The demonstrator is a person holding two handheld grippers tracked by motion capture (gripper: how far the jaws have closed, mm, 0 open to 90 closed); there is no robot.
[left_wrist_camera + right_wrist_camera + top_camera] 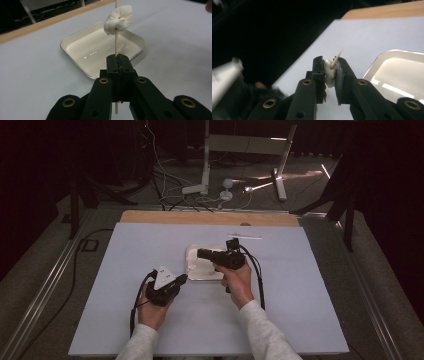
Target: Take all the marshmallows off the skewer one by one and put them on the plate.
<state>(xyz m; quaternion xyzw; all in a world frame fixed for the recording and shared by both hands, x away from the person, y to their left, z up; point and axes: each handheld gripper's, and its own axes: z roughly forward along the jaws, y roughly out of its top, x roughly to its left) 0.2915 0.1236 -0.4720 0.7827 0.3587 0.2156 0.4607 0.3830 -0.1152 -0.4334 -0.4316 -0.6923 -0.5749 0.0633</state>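
Black left gripper [117, 58] clamps a thin wooden skewer [116, 43] upright above the white square tray [75, 53]; right gripper [329, 66] pinches the threaded white marshmallow [329, 73], best slid straight along it.

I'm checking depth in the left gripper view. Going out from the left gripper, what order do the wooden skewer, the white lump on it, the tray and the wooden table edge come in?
1. Wooden skewer, clamped between the jaws.
2. White lump, up the skewer.
3. Tray, just behind, on the white surface.
4. Wooden table edge, farthest, upper left.
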